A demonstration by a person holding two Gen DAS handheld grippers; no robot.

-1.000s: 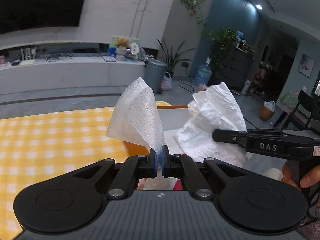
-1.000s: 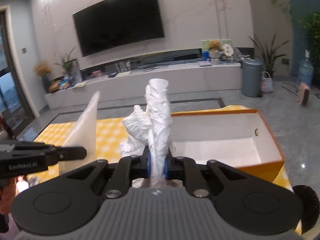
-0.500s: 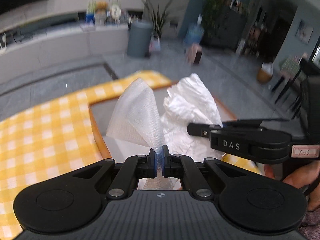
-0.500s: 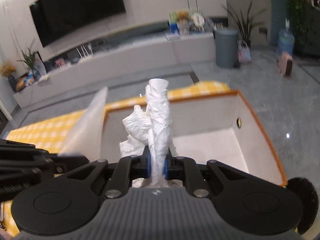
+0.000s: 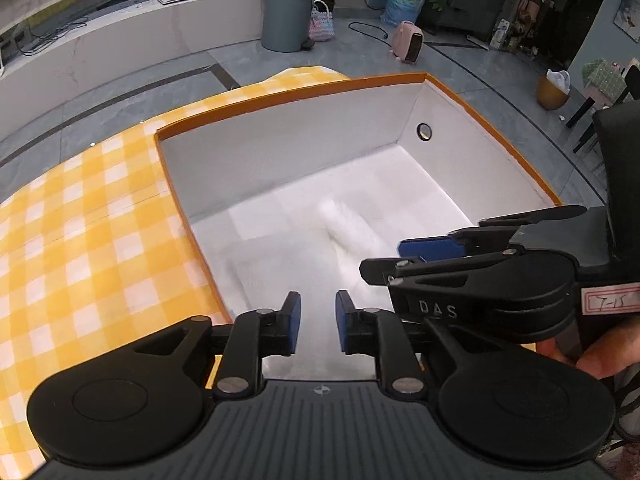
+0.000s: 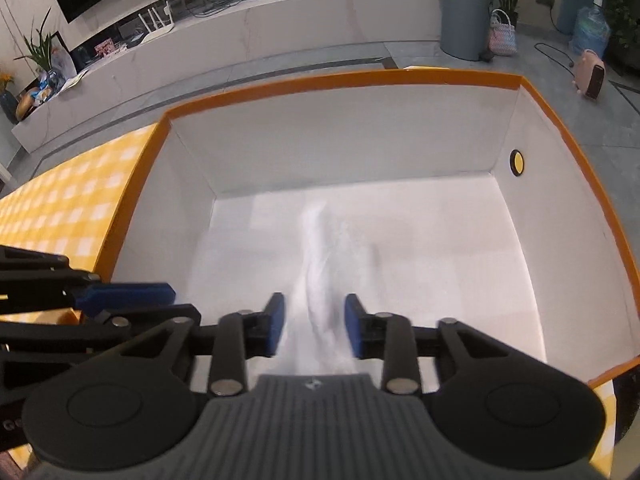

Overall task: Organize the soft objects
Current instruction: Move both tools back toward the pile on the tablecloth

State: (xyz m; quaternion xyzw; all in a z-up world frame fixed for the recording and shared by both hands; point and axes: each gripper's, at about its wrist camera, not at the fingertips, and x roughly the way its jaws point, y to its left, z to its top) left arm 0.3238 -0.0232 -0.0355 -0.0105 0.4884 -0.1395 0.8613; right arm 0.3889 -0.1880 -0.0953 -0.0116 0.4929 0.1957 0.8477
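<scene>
Left wrist view — left tongs now wide, gauze released; right tongs wide, tissue dropped into box.

A white crumpled tissue, blurred, lies lengthwise on the floor of an orange-rimmed, white-lined box, stretching from 6 toward 12 o'clock in the right wrist view. In the left wrist view a white gauze sheet lies flat at the tissue's 9 o'clock.
</scene>
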